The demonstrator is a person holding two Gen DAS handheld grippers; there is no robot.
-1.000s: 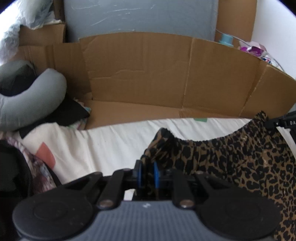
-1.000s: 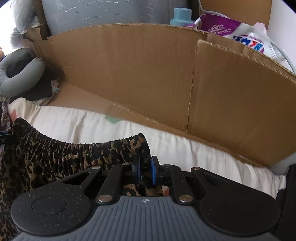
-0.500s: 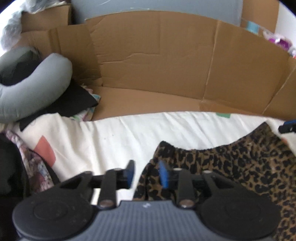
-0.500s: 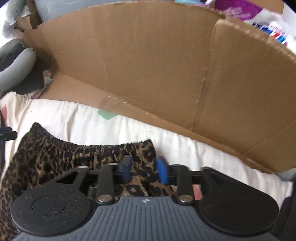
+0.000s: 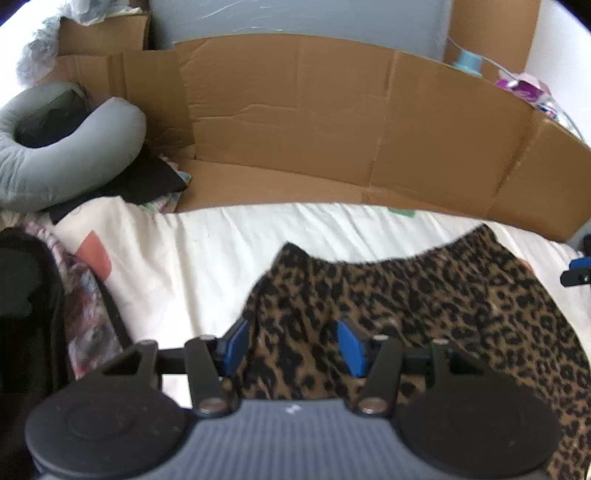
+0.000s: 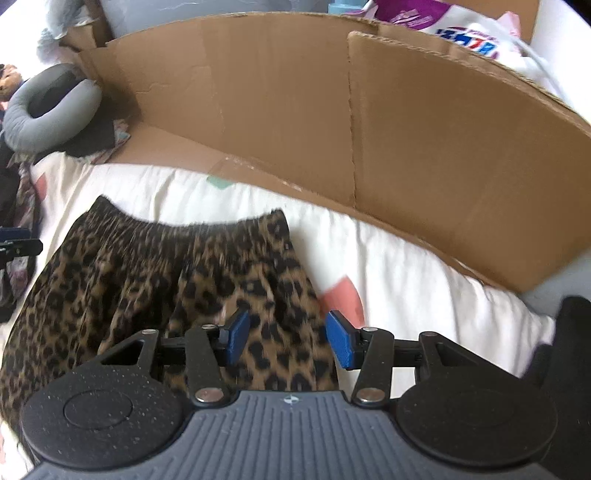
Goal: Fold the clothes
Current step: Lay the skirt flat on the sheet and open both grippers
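A leopard-print garment (image 5: 424, 295) with an elastic waistband lies flat on the white bedsheet (image 5: 207, 258), waistband towards the cardboard. My left gripper (image 5: 291, 347) hangs open over its left part, blue pads spread apart with only cloth beneath them. In the right wrist view the same garment (image 6: 155, 273) fills the left half, and my right gripper (image 6: 286, 339) is open above its right edge. Each gripper's blue tip shows at the frame edge of the other view.
A long brown cardboard wall (image 5: 351, 133) stands behind the bed. A grey neck pillow (image 5: 55, 155) and dark clothes (image 5: 29, 314) lie at the left. A purple and white bag (image 6: 461, 22) sits behind the cardboard on the right. A dark object (image 6: 569, 350) is at right.
Both grippers were shut on the garment's waistband corners a second ago; they have opened, let it drop flat on the sheet, and drawn back towards me.
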